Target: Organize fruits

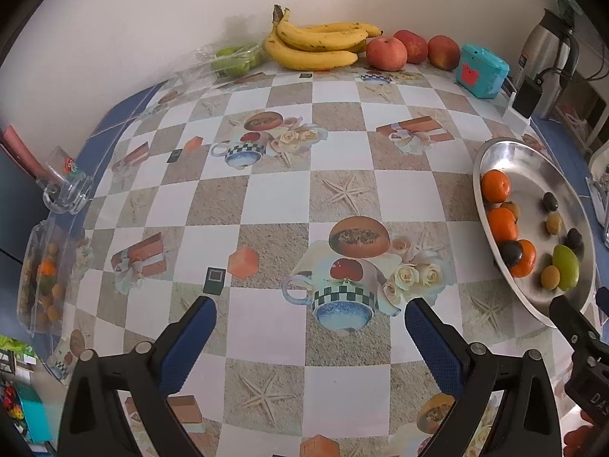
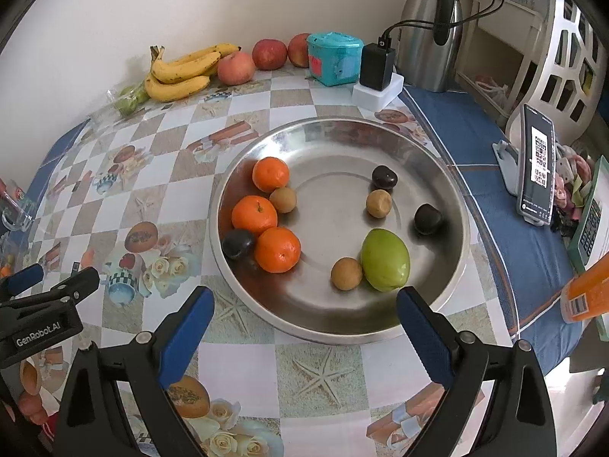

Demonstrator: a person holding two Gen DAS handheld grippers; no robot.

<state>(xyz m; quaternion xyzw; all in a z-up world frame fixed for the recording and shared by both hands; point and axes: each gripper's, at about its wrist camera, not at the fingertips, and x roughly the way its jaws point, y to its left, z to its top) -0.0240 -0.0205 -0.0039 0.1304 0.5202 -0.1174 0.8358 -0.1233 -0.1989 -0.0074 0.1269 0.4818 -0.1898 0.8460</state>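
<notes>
Both my left gripper (image 1: 310,321) and my right gripper (image 2: 304,314) hang wide and empty above the table. The round steel plate (image 2: 449,175) below my right one holds three small orange mandarins (image 2: 277,249), a smooth green mango-shaped fruit (image 2: 385,259), tan longans and dark plums. I judge the mandarins soft-skinned and light; I'd pinch one gently across its middle. The green fruit looks slippery.

Soft even daylight; glare on steel plate (image 2: 449,175); strong fisheye bending, dark vignette corners, edges slightly blurred.
</notes>
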